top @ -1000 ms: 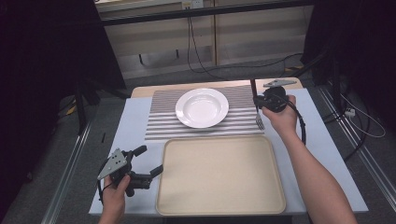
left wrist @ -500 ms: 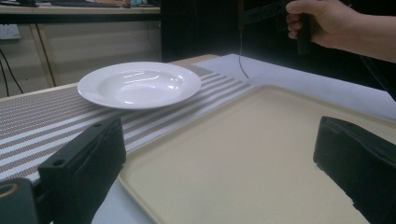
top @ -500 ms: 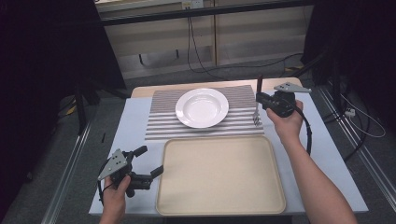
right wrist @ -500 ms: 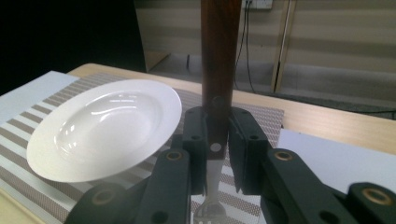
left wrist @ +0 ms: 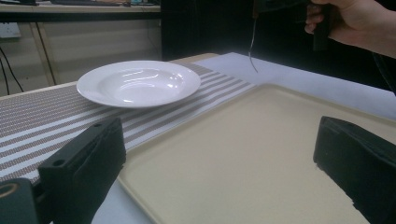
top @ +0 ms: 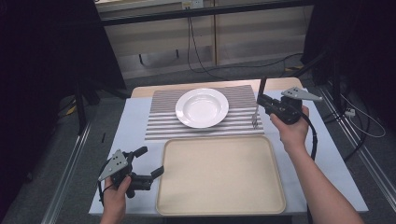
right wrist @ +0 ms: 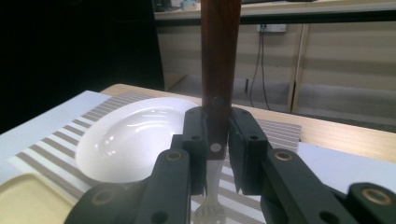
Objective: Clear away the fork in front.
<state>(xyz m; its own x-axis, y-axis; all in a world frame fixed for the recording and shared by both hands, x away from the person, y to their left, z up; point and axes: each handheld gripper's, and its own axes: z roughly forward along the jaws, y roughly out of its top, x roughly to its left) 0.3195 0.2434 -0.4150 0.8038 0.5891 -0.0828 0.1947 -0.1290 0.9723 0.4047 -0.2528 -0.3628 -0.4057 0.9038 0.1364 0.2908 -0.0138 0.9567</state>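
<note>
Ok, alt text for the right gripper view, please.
The right gripper has its black jaws shut on a fork, wooden handle up and tines pointing down. Behind it, a white plate sits on a striped placemat, with a beige tray's corner at lower left.

We see a fork [right wrist: 215, 93] with a smooth dark wooden handle and shiny metal tines. The plate [top: 201, 107] looks glossy white ceramic; the tray [top: 219, 175] matt beige plastic.
</note>
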